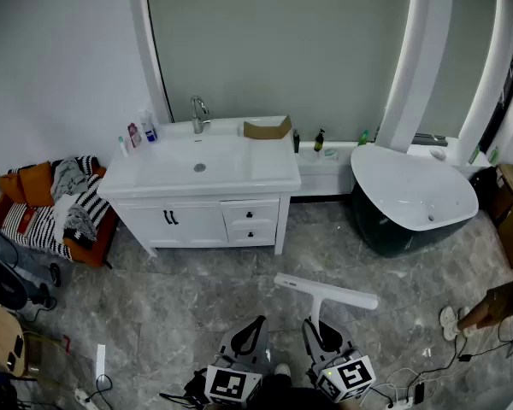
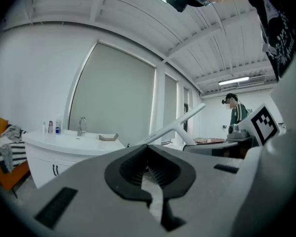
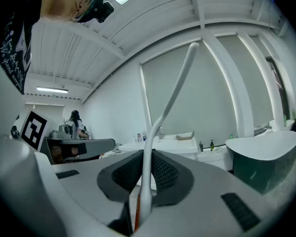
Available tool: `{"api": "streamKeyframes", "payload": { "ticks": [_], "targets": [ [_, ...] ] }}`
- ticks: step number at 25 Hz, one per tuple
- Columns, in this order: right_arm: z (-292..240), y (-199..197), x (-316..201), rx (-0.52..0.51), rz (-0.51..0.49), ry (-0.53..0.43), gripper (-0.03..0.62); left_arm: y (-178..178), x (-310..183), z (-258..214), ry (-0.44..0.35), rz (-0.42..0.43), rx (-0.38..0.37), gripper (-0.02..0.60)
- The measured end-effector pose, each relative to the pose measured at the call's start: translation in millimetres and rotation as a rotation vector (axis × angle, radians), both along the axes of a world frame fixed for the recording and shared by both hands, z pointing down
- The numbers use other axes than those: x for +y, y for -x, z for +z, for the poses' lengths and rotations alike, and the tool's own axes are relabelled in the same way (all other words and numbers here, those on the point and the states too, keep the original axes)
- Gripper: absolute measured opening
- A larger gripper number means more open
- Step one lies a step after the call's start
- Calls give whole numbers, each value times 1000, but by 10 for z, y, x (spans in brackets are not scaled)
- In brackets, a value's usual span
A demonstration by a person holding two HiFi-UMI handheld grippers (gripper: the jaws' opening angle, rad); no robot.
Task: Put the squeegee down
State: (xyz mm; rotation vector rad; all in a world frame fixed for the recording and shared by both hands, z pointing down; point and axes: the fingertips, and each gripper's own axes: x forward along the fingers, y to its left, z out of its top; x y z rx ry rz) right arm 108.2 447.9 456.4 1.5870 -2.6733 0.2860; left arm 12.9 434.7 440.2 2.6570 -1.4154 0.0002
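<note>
The squeegee [image 1: 325, 289] is white and T-shaped, its long blade held level above the grey tiled floor. My right gripper [image 1: 313, 325] is shut on its handle, low in the head view just right of centre. In the right gripper view the handle [image 3: 160, 122] rises from between the dark pads and curves up to the right. My left gripper [image 1: 257, 323] hovers just left of it, shut with nothing between its fingers. From the left gripper view the squeegee [image 2: 177, 125] slants across the middle, beyond the left gripper [image 2: 148, 159].
A white vanity [image 1: 201, 173] with a tap, bottles and a cardboard tray [image 1: 268, 128] stands ahead. A dark bathtub [image 1: 410, 196] is at the right, an orange couch [image 1: 34, 186] with clothes at the left. Cables and a power strip lie near my feet. Another person's shoe [image 1: 449, 321] shows at the right.
</note>
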Motion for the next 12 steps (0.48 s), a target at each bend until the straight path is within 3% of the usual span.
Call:
{"api": "streamKeyframes", "payload": {
  "ticks": [12],
  "targets": [
    [20, -123, 2, -37, -19, 39, 54, -125, -3, -58, -22, -27, 13, 5]
  ]
}}
